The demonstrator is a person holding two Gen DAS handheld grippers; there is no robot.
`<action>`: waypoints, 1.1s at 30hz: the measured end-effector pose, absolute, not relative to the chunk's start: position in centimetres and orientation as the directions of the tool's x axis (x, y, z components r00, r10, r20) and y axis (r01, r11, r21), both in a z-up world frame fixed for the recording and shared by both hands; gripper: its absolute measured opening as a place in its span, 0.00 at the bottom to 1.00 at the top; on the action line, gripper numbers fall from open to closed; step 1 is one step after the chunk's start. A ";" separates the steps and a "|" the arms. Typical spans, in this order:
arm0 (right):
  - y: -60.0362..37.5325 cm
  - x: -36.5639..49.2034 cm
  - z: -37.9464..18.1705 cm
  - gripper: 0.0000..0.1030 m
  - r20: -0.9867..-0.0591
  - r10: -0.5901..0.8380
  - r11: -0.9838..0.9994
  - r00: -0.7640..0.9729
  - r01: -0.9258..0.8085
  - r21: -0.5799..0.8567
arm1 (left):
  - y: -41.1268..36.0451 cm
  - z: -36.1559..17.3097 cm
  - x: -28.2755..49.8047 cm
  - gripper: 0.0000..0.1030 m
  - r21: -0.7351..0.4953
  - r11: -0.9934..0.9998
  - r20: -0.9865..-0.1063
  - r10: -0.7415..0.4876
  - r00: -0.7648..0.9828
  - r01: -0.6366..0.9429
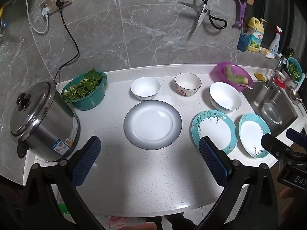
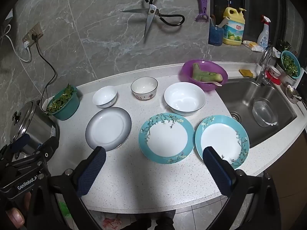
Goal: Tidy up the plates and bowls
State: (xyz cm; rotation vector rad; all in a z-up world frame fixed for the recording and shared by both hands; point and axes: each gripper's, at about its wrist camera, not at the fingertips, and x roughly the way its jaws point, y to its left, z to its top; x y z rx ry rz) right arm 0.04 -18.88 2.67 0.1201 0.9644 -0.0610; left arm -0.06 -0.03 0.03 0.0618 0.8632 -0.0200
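Observation:
On the white counter lie a grey-rimmed plate (image 1: 152, 124) (image 2: 108, 128) and two teal floral plates, one (image 1: 214, 129) (image 2: 166, 138) left of the other (image 1: 254, 134) (image 2: 222, 140). Behind them stand a small white bowl (image 1: 145, 88) (image 2: 104, 96), a patterned bowl (image 1: 188, 84) (image 2: 144, 88) and a large white bowl (image 1: 225, 97) (image 2: 184, 98). My left gripper (image 1: 149, 149) is open and empty, above the counter's front edge before the grey-rimmed plate. My right gripper (image 2: 154, 159) is open and empty, before the teal plates.
A steel rice cooker (image 1: 44, 122) and a green colander of greens (image 1: 86, 90) stand at the left. A purple bowl with a vegetable (image 2: 204, 74) sits by the sink (image 2: 259, 105), which holds a glass bowl. Scissors hang on the wall (image 2: 151, 17).

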 end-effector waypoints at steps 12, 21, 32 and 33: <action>-19.2 0.3 2.6 1.00 -0.826 0.009 0.991 0.563 0.107 0.083 | -0.2 -0.1 0.3 1.00 0.052 0.998 -0.763 0.014 0.646 0.039; -19.2 0.5 2.9 1.00 -0.827 0.008 0.991 0.562 0.107 0.082 | -0.4 -0.4 0.5 1.00 0.045 0.998 -0.770 0.009 0.638 0.040; -19.1 0.8 2.4 1.00 -0.829 0.009 0.991 0.559 0.107 0.082 | -0.2 -0.8 0.7 1.00 0.044 0.998 -0.770 0.007 0.637 0.043; -19.1 0.8 2.4 1.00 -0.829 0.009 0.991 0.559 0.107 0.083 | -0.2 -0.7 0.7 1.00 0.043 0.998 -0.771 0.006 0.637 0.042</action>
